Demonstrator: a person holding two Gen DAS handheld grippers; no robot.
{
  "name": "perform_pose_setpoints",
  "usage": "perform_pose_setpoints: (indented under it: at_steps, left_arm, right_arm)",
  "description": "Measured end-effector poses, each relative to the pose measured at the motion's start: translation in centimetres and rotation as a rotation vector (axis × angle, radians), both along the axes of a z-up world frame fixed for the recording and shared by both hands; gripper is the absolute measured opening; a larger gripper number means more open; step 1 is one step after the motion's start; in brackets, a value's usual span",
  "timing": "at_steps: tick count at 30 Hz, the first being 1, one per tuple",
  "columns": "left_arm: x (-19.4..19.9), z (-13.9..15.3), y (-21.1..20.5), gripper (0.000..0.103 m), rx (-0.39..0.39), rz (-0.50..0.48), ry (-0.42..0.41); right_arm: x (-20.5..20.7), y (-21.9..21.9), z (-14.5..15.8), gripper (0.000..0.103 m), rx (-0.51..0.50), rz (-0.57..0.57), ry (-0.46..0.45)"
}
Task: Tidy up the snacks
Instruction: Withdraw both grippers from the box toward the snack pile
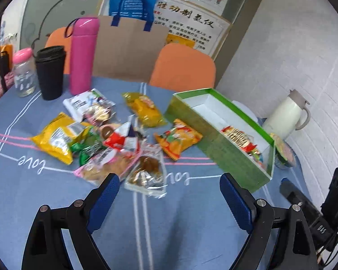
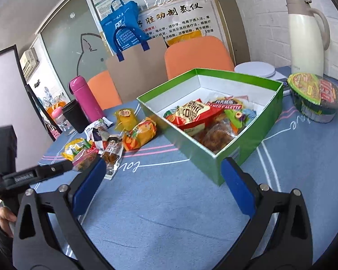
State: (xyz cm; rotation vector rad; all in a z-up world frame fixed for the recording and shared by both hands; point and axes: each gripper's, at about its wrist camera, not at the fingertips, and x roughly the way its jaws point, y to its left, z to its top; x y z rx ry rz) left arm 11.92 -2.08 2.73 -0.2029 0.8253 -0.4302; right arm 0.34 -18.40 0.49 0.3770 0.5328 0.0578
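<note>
A pile of snack packets (image 1: 106, 139) lies on the blue tablecloth, left of a green box (image 1: 227, 148). The box (image 2: 236, 141) holds several packets, a red one (image 2: 193, 114) on top. An orange packet (image 1: 178, 139) lies just beside the box's near wall. My left gripper (image 1: 169, 193) is open and empty, just in front of a clear-wrapped pastry (image 1: 146, 173). My right gripper (image 2: 162, 184) is open and empty, in front of the box's near corner. The left gripper's body (image 2: 29, 175) shows at the left of the right wrist view.
A pink flask (image 1: 83, 56), black cup (image 1: 50, 72) and small pink-lidded bottle (image 1: 23, 74) stand behind the pile. A white jug (image 2: 306, 38), a white round lid (image 2: 254, 68) and an instant noodle bowl (image 2: 315, 96) stand right of the box. Orange chairs (image 1: 184, 67) stand beyond the table edge.
</note>
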Motion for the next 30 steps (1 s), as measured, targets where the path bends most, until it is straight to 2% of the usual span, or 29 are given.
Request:
perform_pose_setpoints:
  at_steps: [5,10,13,16,19,22,24,30]
  left_arm:
    - [0.7,-3.3,3.9,0.092,-0.010,0.068,0.085]
    - [1.2,-4.2,4.4,0.092,0.066,0.077,0.045]
    - [2.1,-4.5,4.7,0.090,0.061,0.065,0.048]
    - [3.2,-4.6,4.3,0.081,0.073,0.033,0.050]
    - [4.3,-4.8,3.8,0.067,0.067,-0.008,0.066]
    - [5.1,-5.7,3.8,0.050,0.049,-0.028,0.098]
    - [5.6,-6.5,4.2,0.030,0.011,-0.052,0.128]
    - [5.4,-7.1,5.3,0.011,-0.020,-0.084,0.128]
  right_arm:
    - [0.8,2.0,-0.3,0.102,-0.022,0.052,0.026]
    - [1.6,3.3,-0.9,0.101,-0.033,0.076,0.057]
    - [2.3,3.8,-1.4,0.101,-0.027,0.090,0.077]
    - [3.0,4.7,-1.7,0.101,-0.025,0.112,0.091]
    - [4.0,5.7,-1.9,0.101,-0.034,0.146,0.102]
    - [5.2,6.8,-1.9,0.101,-0.037,0.179,0.112]
    - [6.1,7.5,-1.8,0.101,-0.031,0.206,0.119]
    - [9.7,11.3,-1.6,0.101,-0.033,0.320,0.131]
